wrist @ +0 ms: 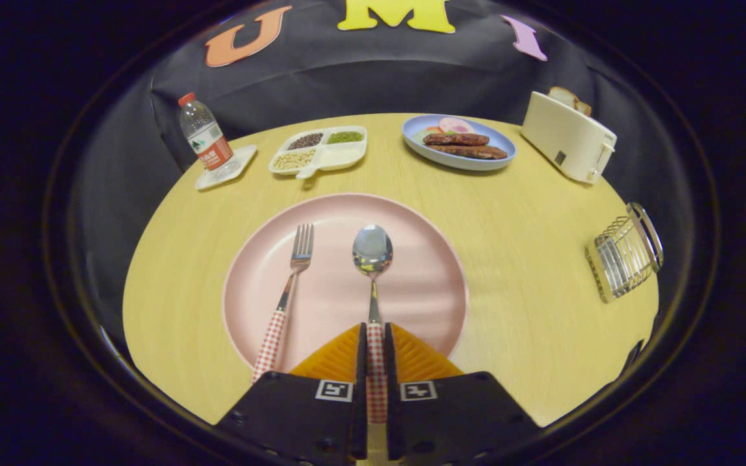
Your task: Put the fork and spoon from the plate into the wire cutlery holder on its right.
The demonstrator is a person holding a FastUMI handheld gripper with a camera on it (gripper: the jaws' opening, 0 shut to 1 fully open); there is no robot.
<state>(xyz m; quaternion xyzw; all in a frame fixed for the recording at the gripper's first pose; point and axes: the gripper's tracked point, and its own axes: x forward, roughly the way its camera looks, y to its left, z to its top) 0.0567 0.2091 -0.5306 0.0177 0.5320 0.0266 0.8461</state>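
Gripper clamped on spoon handle; bowl ahead on plate, fork left.

bare table between plate, holder

A water bottle with a red cap stands upright on a small white coaster at the far left of the round wooden tabletop. Beside it sits a white divided tray of beans and seeds. Farther right, a blue dish carries sausages and sliced food. A white toaster with bread in its slot stands at the far right.
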